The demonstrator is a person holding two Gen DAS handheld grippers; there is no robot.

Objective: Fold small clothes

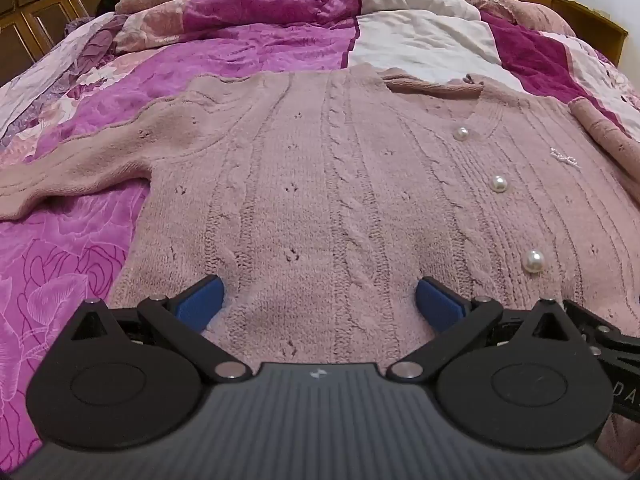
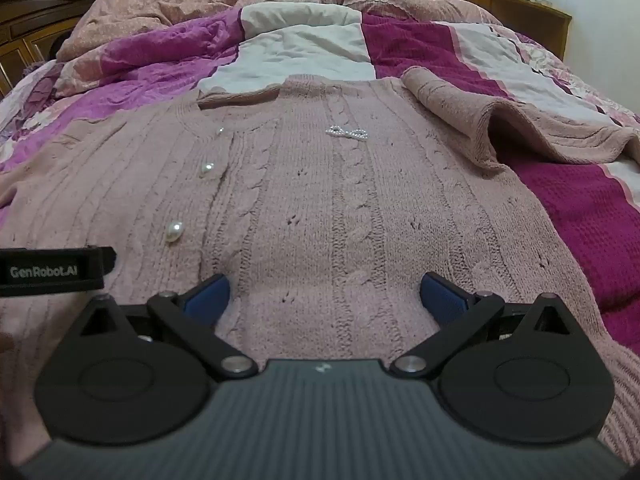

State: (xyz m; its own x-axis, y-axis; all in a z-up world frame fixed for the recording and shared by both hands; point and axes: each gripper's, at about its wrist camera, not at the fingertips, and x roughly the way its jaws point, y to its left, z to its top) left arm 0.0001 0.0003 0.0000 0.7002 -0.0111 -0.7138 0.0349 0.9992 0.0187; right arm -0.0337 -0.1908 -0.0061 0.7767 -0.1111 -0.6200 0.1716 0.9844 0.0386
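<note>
A pink cable-knit cardigan point(image 1: 320, 168) lies flat on the bed's quilt point(image 1: 260, 52), sleeves out. It looks soft, stretchy and limp; take the hem or shoulders, clear of the pearl buttons point(image 1: 499, 184). Left tongs point(image 1: 320, 304) and right tongs point(image 2: 325, 300) gape, empty.

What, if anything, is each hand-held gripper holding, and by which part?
Nothing. The left hand-held gripper and the right hand-held gripper are both wide open above the dusty-pink cable-knit cardigan, gripping no part.

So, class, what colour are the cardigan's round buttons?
Pearly white buttons on the dusty-pink cardigan; clearest in the left wrist view.
</note>
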